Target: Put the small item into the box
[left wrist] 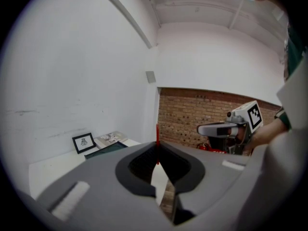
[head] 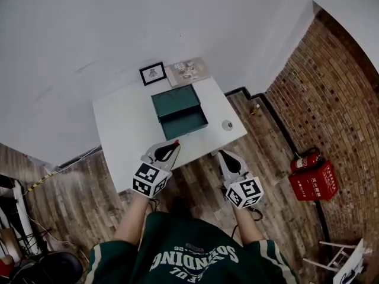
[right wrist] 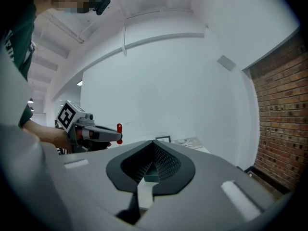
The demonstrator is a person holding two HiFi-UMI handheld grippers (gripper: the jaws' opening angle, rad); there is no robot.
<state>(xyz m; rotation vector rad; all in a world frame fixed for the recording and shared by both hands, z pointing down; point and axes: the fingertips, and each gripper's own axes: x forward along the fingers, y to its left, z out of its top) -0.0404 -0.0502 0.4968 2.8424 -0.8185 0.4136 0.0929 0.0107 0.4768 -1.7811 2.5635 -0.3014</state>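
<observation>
**Thin grip, table edge: where this could slip**

My left gripper (head: 170, 148) is closed on a thin red piece (head: 176, 142), pinched only at the very tips of the jaws. The left gripper view shows it standing upright as a narrow sliver (left wrist: 157, 134). I take this to be the small item. The right gripper (head: 221, 154) is closed too, jaws meeting at the tips with nothing between them (right wrist: 154, 142).

The box (head: 183, 123) sits open in the middle of the head view, just above the left gripper, with its lid tipped back. The left tips hang about over the near edge of the white table (head: 118, 129).

My main worry is the hold. With so little of the piece between the jaws, a jolt or a quick tilt could make it twist or slide out. Here it would likely fall past the table edge onto the wooden floor (head: 272, 152) (and be hard to find again). Coming in too low could also knock the piece against the box's front wall and lever it free. A small round thing (head: 227, 125) lies right of the box; a careless sweep of the right gripper could push it off the table.
</observation>
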